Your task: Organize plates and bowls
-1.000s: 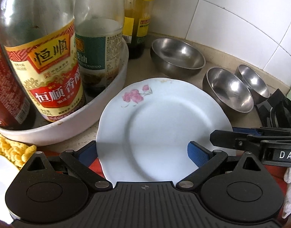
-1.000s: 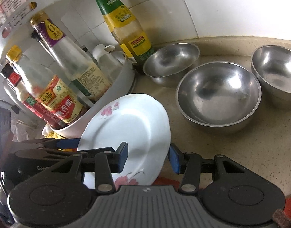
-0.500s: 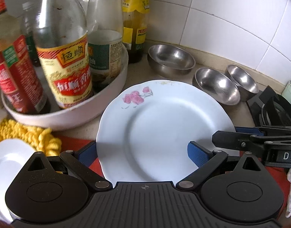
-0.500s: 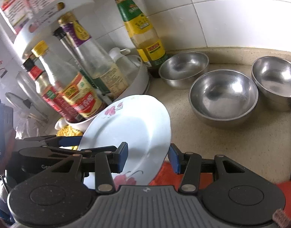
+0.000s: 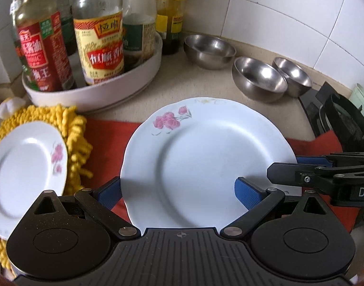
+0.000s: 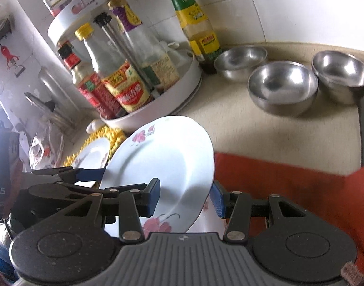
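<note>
Left wrist view: the cameras had drawn back, bringing a second plate [image 5: 24, 166] on a yellow mat [image 5: 72, 133] into view at left. The left gripper [image 5: 178, 193] straddled the held plate [image 5: 205, 157], fingers wide. Right wrist view: the right gripper [image 6: 185, 196] bracketed that plate's [image 6: 162, 157] rim, contact unclear; three steel bowls [image 6: 283, 87] sat well apart ahead.

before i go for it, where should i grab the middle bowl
Pinch the near rim of the middle bowl, coming down from above with one finger inside and one outside. It sits upright, mouth open, and its round steel wall looks too wide and slick to span. The left bowl and right bowl sit close on either side, so the front is likely the easiest way in.
</note>
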The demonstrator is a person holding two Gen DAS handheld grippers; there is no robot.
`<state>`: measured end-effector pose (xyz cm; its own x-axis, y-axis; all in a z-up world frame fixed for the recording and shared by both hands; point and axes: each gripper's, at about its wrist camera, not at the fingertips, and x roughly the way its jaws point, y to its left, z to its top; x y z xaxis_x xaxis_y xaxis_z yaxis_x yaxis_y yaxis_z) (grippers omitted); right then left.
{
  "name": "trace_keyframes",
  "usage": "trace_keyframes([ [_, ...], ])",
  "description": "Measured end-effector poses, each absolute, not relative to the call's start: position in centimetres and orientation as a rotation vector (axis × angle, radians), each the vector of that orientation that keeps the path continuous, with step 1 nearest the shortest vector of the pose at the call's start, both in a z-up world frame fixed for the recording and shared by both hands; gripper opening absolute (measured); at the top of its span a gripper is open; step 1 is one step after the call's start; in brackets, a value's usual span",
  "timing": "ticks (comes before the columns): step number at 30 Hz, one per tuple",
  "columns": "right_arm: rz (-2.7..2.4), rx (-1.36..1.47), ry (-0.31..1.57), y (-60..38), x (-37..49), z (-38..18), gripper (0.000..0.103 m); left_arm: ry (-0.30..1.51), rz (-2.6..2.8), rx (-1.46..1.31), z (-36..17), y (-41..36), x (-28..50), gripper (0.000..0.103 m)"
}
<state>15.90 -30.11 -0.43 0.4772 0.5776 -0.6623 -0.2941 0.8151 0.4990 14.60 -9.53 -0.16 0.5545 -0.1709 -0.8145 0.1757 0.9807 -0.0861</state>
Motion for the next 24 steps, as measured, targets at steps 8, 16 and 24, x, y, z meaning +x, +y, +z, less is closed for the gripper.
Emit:
trace_keyframes([
  [8, 0.565, 0.314, 0.973, -30.0, 14.1, -1.3, 0.044, 0.994, -0.194, -0.009, -1.4, -9.6, 12.4, 0.100],
  [16, 0.558, 0.265, 1.013, -29.9, 12.9, -2.2, 0.044, 1.034, -0.200, -0.003, -3.0, -10.0, 11.3, 0.100],
  [24, 0.575, 0.204, 1.045, -29.7, 12.2, -2.6, 0.044, 1.062, -0.230, -0.024, -3.6, -9.6, 10.9, 0.097],
])
